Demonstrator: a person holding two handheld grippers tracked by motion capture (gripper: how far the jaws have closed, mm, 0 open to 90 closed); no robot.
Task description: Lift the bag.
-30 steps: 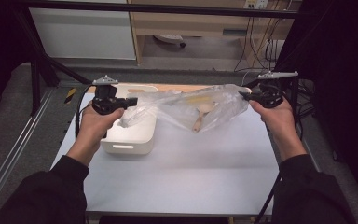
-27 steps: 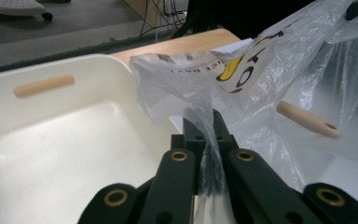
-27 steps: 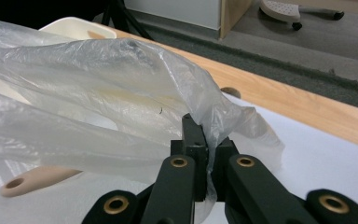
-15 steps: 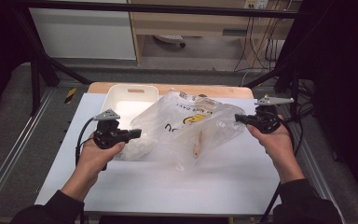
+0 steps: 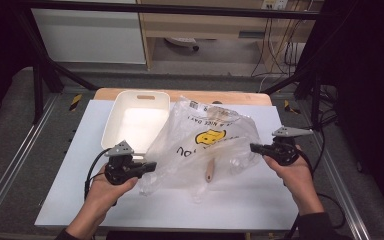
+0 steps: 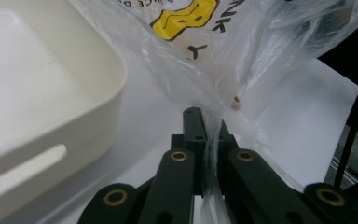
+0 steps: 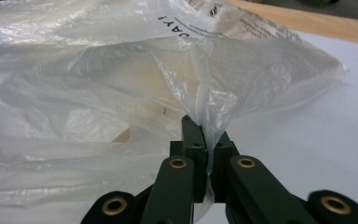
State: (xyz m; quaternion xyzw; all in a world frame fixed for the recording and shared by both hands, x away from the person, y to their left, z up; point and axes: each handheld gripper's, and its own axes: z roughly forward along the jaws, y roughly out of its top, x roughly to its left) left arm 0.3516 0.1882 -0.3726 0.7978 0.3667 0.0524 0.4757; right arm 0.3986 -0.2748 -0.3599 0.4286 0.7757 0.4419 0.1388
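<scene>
Bag [image 5: 207,145], lying mid-table beside the bin [image 5: 135,120], is being pinched at opposite edges by the closed left gripper [image 5: 150,166] and right gripper [image 5: 254,147]; thin film is risking tearing or slipping, spilling the wooden tool [image 5: 209,170].
</scene>
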